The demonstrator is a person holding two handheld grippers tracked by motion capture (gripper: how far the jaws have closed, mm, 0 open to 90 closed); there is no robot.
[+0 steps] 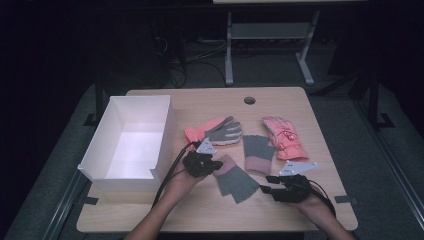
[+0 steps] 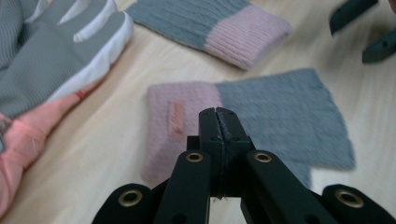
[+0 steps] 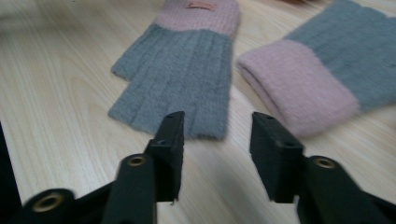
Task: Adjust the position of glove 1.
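High view, white box (image 1: 131, 140), salmon gloves (image 1: 283, 136)

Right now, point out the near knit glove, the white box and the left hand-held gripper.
near knit glove (image 1: 235, 180), high view, on its grey finger part.
white box (image 1: 164, 135), high view, on its right wall.
left hand-held gripper (image 2: 219, 114), left gripper view, at the shut jaw tips.

free: bare table (image 1: 210, 210) near edge | blocked: white box (image 1: 131, 142) left, gloves (image 1: 215, 131) beyond
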